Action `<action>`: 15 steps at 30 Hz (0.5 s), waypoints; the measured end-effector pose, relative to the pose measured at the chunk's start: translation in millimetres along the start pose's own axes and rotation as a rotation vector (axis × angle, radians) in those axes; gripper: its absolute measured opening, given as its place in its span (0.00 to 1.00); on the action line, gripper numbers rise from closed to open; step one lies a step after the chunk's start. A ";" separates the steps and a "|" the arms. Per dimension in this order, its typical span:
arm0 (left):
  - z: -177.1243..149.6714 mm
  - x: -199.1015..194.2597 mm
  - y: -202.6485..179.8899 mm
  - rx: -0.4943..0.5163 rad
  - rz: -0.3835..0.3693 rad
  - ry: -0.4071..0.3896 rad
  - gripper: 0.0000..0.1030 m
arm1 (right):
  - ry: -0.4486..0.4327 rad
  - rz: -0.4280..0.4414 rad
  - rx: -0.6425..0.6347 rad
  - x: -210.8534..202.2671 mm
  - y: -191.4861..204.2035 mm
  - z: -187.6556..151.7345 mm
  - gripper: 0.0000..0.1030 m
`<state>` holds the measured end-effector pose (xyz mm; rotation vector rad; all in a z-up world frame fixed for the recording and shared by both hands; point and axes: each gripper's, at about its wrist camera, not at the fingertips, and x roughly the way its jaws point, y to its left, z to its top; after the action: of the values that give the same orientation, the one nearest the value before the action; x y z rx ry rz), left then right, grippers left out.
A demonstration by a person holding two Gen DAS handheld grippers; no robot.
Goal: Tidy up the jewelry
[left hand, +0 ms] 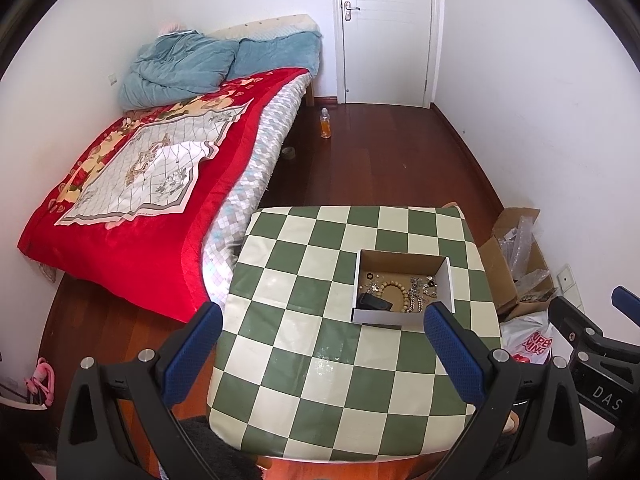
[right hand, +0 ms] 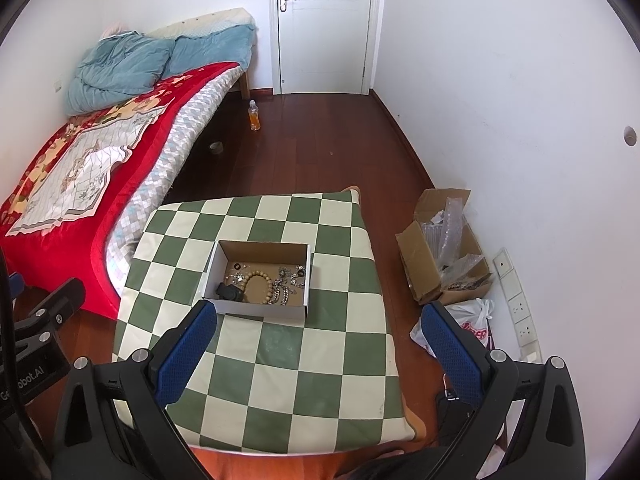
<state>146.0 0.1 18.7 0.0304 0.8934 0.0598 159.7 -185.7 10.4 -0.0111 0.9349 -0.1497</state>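
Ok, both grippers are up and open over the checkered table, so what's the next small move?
Probably bring the right gripper forward and down toward the open box. Both grippers hang open and empty short of it, and the jewelry lies loose inside: a wooden bead bracelet, silver pieces, a black item. The bracelet looks easiest to grasp first. The left gripper can wait.

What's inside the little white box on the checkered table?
Inside the white box lie a wooden bead bracelet, a tangle of silver jewelry and a black object. The near wall hides the floor's front edge.
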 end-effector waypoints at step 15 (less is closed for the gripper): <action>3.8 -5.5 -2.1 0.009 0.001 -0.009 1.00 | -0.009 0.004 0.010 -4.7 -4.0 3.6 1.00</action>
<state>145.6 -2.3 25.2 0.0399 0.8847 0.0565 159.3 -189.3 16.6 -0.0005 0.9254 -0.1510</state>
